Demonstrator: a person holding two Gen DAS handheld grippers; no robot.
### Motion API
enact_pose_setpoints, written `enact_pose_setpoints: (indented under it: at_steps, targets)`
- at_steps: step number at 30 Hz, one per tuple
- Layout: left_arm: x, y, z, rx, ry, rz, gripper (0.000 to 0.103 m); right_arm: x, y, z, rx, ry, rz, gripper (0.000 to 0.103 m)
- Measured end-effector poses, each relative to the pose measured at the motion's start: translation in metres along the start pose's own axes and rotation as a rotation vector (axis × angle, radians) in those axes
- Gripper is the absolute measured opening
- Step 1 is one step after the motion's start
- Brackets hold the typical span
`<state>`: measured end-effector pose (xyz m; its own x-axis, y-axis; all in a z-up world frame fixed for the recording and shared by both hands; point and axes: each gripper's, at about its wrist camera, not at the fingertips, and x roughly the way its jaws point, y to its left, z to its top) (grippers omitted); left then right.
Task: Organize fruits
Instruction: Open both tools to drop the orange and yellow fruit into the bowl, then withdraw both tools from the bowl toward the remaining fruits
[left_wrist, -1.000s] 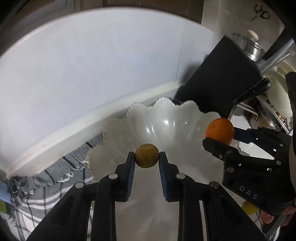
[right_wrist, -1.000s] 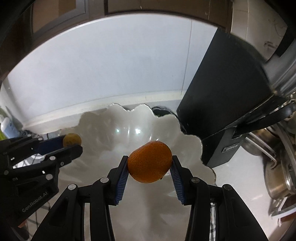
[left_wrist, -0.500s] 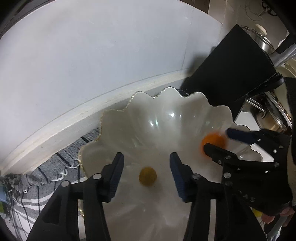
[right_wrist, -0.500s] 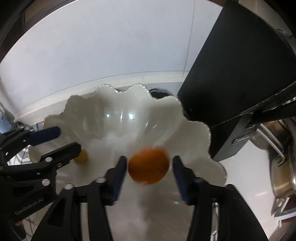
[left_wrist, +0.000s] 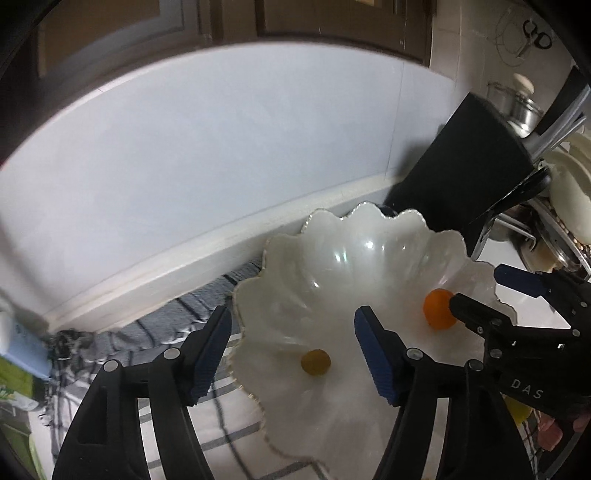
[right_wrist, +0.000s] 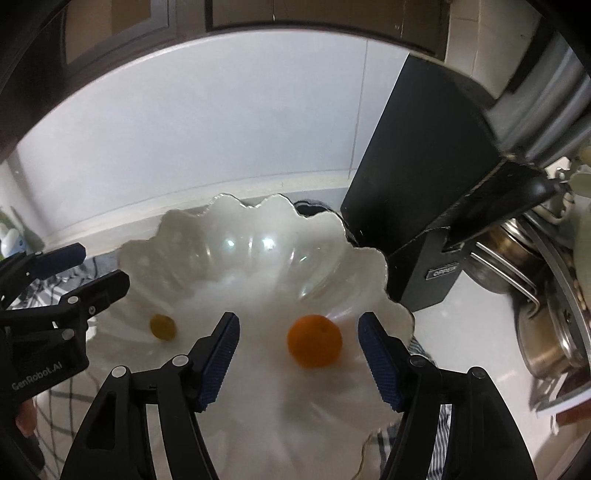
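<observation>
Two fruits lay apart inside the scalloped bowl (right_wrist: 236, 258): an orange (right_wrist: 314, 340) right, a small yellow fruit (left_wrist: 315, 362) left. Both the left gripper (left_wrist: 291, 354) and right gripper (right_wrist: 299, 354) hung above them, spread wide, holding nothing, within the rim.

Left wrist view: looks forward and down along its own black fingers with blue pads (left_wrist: 376, 363), close above the scalloped white glass bowl (left_wrist: 388, 236), facing the pale wall. Bowl sits right of centre.

Right wrist view: same heading, close over the bowl (right_wrist: 177, 225), which sits centred.

Shared: bowl, small yellow-brown fruit (left_wrist: 315, 362) (right_wrist: 162, 326), round orange (left_wrist: 436, 310) (right_wrist: 314, 340), black box (left_wrist: 469, 173) (right_wrist: 417, 173). Each view catches the other gripper at its edge: right gripper (left_wrist: 484, 291), left gripper (right_wrist: 96, 267).
</observation>
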<state>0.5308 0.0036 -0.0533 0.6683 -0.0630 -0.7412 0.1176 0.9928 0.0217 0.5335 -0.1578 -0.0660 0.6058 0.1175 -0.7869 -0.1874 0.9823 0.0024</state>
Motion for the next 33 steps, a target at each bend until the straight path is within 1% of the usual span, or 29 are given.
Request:
enact_pose_setpoints:
  at_steps: [3,9,12,15,17,25,30,33]
  targets:
    - [-0.020,0.001,-0.002,0.006,-0.041,0.001,0.076,-0.014,0.000,-0.003,0.005,-0.032,0.005,0.068]
    - [-0.061,-0.002,-0.010,0.022,-0.126,0.001,0.079,-0.055,0.005,-0.011,0.005,-0.112,-0.020,0.068]
    - [-0.079,-0.005,-0.013,0.029,-0.161,0.002,0.082,-0.072,0.008,-0.015,0.008,-0.139,-0.021,0.068]
    - [-0.098,-0.006,-0.019,0.036,-0.196,0.010,0.083,-0.088,0.011,-0.022,0.010,-0.168,-0.013,0.068]
    - [-0.107,-0.008,-0.024,0.041,-0.207,0.006,0.085,-0.100,0.013,-0.027,0.008,-0.190,-0.013,0.068]
    - [-0.146,-0.012,-0.044,0.049,-0.251,-0.035,0.086,-0.144,0.015,-0.045,0.010,-0.273,-0.018,0.068]
    - [-0.165,-0.018,-0.055,0.067,-0.280,-0.043,0.086,-0.168,0.016,-0.060,0.012,-0.311,-0.021,0.068]
    - [-0.177,-0.019,-0.064,0.076,-0.302,-0.035,0.087,-0.180,0.018,-0.070,0.005,-0.327,-0.025,0.068]
